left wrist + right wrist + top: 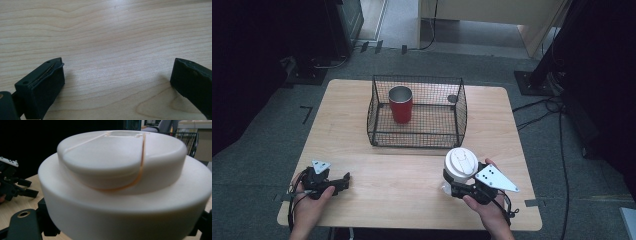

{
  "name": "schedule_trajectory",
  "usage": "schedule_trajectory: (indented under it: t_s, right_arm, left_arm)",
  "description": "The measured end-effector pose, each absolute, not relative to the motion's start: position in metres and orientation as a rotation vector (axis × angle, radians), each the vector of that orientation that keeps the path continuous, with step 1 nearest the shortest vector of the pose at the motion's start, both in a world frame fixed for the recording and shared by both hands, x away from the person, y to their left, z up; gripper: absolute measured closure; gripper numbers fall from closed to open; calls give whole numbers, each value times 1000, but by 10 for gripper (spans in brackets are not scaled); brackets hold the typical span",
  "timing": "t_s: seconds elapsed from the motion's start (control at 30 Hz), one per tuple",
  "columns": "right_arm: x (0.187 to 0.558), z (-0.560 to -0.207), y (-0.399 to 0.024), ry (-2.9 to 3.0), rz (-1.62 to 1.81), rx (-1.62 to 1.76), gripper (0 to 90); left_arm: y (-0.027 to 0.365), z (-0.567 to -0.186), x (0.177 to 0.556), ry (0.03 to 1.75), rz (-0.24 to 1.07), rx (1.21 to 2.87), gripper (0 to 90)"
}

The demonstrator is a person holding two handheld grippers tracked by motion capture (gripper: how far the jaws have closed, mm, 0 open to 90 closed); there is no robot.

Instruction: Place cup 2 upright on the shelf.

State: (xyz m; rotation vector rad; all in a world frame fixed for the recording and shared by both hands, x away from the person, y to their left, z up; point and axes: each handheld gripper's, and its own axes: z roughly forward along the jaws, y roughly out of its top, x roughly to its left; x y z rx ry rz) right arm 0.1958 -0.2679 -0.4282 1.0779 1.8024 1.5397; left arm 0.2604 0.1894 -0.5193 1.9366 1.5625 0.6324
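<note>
A white cup with a domed white lid (461,164) stands at the front right of the wooden table (392,200). My right gripper (452,184) is shut on its body below the lid, and a hand holds the gripper from behind. In the right gripper view the lid (120,170) looms very close, with the black jaws low on either side of it. My left gripper (344,181) rests on the table at the front left, pointing right. In its own view the left gripper (117,82) is open, with bare wood between the fingers (42,87).
A black wire basket (417,79) stands at the middle back of the table with a red metal cup (400,104) upright inside it, left of centre. Cables and black stands lie on the grey floor around the table.
</note>
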Motion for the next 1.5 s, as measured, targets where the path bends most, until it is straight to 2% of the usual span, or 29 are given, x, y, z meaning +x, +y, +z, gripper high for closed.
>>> schedule_trajectory:
  t_s: [0.8,1.5]
  right_arm:
    - [219,-382,-247,1713,1574,967,156]
    - [257,-336,-233,1605,1572,903,156]
  left_arm:
    - [189,-519,260,1563,633,1931,0]
    - [189,-519,260,1564,632,1933,0]
